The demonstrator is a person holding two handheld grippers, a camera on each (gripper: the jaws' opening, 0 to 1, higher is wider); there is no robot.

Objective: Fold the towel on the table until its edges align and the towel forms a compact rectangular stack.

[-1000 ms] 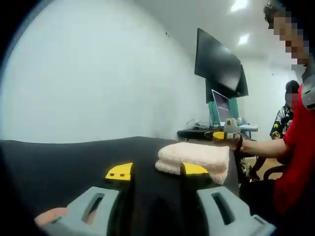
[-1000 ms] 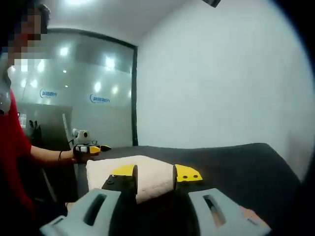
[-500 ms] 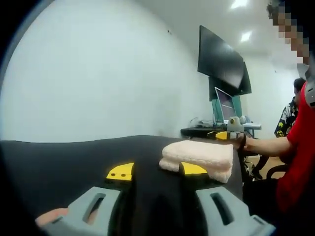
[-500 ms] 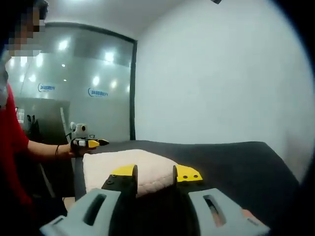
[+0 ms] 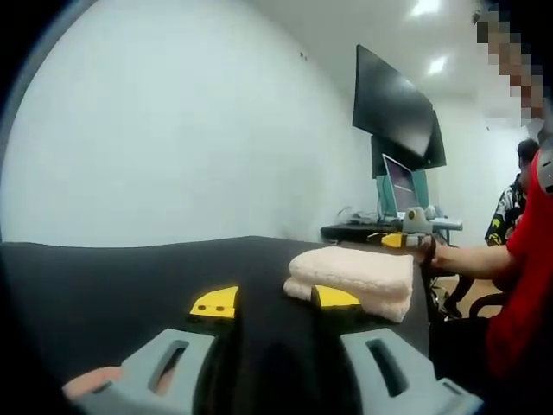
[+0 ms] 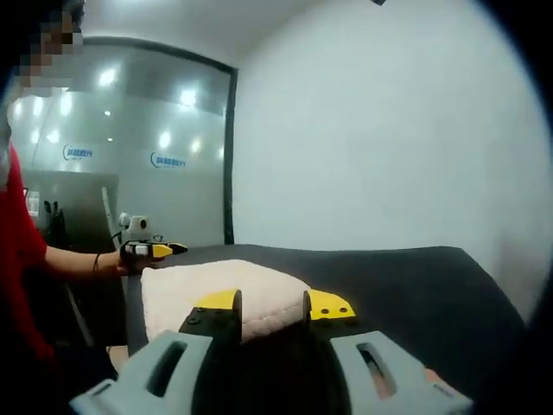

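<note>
1. Where the left gripper view looks along the black table [image 5: 104,285], the left gripper [image 5: 275,300] has its yellow-tipped jaws spread apart with nothing between them. The towel [image 5: 354,278] lies folded into a compact cream stack on the table, just beyond the gripper's tip on that side of the view, near the table's far end. Past the towel, the right gripper [image 5: 399,239] comes into the view in a person's hand [image 5: 436,254], at the towel's far side; whether it touches the cloth cannot be told. A white wall [image 5: 173,130] rises behind the table, with a dark screen [image 5: 393,108] mounted further along. A second person [image 5: 511,203] sits in the background.

2. In the right gripper view, the right gripper [image 6: 270,304] also shows its jaws parted and gripping nothing. The folded towel [image 6: 212,285] lies on the black table [image 6: 406,281] directly ahead, and one yellow tip overlaps it; contact is unclear. Beyond the towel's far edge, the left gripper [image 6: 149,249] appears in the person's other hand [image 6: 117,259], beside a red sleeve [image 6: 17,251]. A glass partition [image 6: 130,156] stands behind.
</note>
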